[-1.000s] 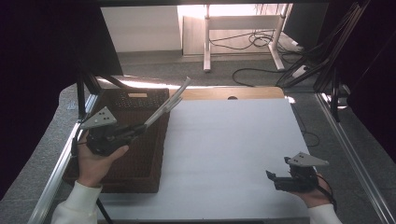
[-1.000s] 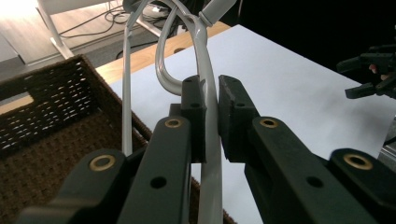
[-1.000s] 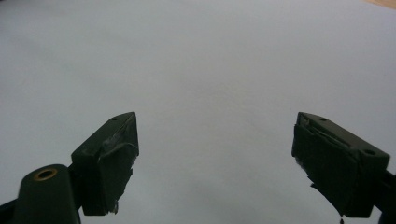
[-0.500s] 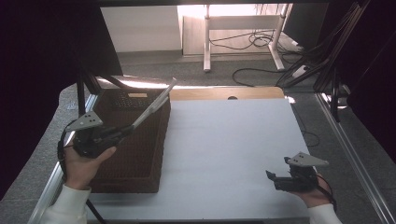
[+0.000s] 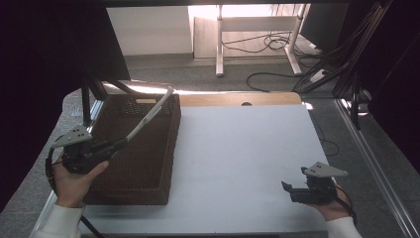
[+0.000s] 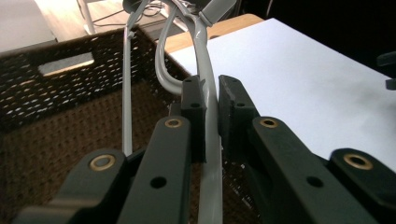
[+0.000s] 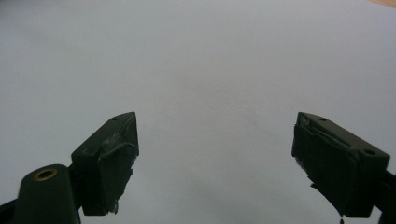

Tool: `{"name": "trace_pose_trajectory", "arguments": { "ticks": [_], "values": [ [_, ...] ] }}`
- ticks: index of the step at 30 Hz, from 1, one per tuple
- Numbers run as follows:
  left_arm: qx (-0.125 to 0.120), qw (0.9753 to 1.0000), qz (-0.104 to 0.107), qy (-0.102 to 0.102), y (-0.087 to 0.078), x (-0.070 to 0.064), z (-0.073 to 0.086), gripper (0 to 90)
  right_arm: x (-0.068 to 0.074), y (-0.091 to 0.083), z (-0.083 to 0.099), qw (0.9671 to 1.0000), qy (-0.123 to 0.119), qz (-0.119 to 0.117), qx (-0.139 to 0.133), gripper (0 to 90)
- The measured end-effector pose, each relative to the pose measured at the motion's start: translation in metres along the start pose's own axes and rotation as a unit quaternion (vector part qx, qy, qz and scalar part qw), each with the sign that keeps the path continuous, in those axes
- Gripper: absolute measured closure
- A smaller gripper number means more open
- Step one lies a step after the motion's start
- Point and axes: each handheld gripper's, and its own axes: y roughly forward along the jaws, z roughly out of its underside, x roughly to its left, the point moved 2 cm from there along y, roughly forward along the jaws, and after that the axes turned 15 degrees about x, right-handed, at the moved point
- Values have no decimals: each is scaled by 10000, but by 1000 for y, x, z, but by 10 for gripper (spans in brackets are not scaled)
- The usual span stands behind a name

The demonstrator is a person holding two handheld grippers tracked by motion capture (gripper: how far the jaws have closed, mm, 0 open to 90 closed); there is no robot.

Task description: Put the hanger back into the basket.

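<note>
Left gripper point(image 6: 211, 116): mine — clamped on one pair of grey metal tongs point(image 6: 205, 93), its arms pressed together
Right gripper point(image 7: 215, 163): wide apart, empty
Dark woven baskets point(image 5: 148, 163): one

No readable text, labels, brands, nos. or signs anywhere. Basket point(image 5: 143, 148), white bench point(image 5: 237, 158) top and grey utensil point(image 6: 208, 93) all bare of print; gripper bodies show plain rivets & holes, no markings.
</note>
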Motion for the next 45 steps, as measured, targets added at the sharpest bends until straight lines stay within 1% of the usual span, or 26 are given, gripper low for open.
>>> {"name": "trace_pose_trajectory", "arguments": {
  "ticks": [7,12,15,19,22,26,28,30,31,32,33,34,35,36,37,39,41,45],
  "values": [
    [0,9999,-93,-56,-3,11,11,819,1,2,0,10000,-12,-6,19,152],
    [21,10000,-81,16,0,13,16,819,1,2,0,10000,-13,-5,22,153],
    [36,9999,-70,66,3,14,16,818,1,2,0,10000,-38,-4,33,153],
    [51,9998,-19,189,7,14,14,818,2,3,-1,10000,-31,-13,43,152],
    [86,9997,1,214,9,14,14,818,1,3,0,10000,-34,-15,46,153],
    [178,9996,45,237,14,18,16,818,1,3,0,10000,-39,-19,52,152],
    [303,9991,155,264,19,21,17,815,2,4,0,10000,-45,-25,58,153],
    [458,9987,70,189,24,26,19,812,2,4,0,10000,-46,-27,62,153],
    [536,9985,17,146,27,30,21,799,2,4,0,10000,-52,-27,64,152],
    [545,9985,-15,88,28,32,23,746,2,4,0,10000,-49,-32,70,152],
    [583,9983,-74,43,29,33,24,621,3,3,0,9999,-59,-36,76,152],
    [617,9981,-82,12,29,34,25,621,3,3,0,9999,-59,-36,76,152],
    [636,9979,-120,-6,29,34,25,549,3,3,0,9999,-64,-36,77,152],
    [639,9978,-170,-25,28,34,26,494,3,4,0,9999,-69,-35,74,152],
    [629,9978,-194,-38,28,33,26,477,3,4,-1,9999,-69,-36,78,153],
    [626,9979,-174,-62,27,33,26,429,3,4,0,9999,-71,-48,91,152],
    [609,9979,-202,-94,27,33,26,418,3,4,0,9999,-71,-49,91,152],
    [665,9977,-122,-69,26,31,26,403,2,4,0,9999,-65,-46,90,152]
  ]
}}
